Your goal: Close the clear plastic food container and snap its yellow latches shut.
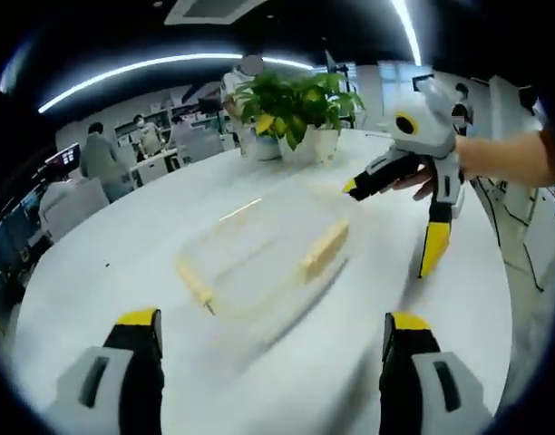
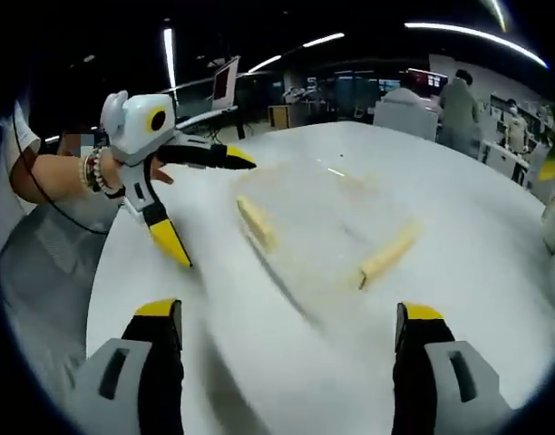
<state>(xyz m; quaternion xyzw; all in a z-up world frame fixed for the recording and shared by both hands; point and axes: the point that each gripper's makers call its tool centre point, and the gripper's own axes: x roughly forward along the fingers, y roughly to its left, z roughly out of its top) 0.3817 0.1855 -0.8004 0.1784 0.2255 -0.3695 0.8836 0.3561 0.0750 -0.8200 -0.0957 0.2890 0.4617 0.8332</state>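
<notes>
Left claw: jaws spread wide and empty, low in the left gripper view, held short of the container. Seen from the other side in the right gripper view, it hangs above the surface, gripping nothing.
Right claw: also spread and empty; in the left gripper view it comes in from the right, a hand on its grip, jaws parted just beyond the container's far end.
Container: clear plastic food container lies mid-surface between the two claws; walls motion-blurred, so lid seating cannot be told.
Latches: one yellow latch on the long side nearer the right claw, another yellow latch on the opposite side; whether either is snapped cannot be told.
Step in hand (judgement): approach; neither claw has contact.
Doing it well: seat the lid square first, steady one side with one claw, press the opposite latch down flat with a closed jaw tip; the light tub may slide on smooth surface if pushed sideways.
Surface: large white rounded surface, glossy, mostly bare.
Room: open office; potted plants at the far edge, seated people at desks, strip lights overhead.
</notes>
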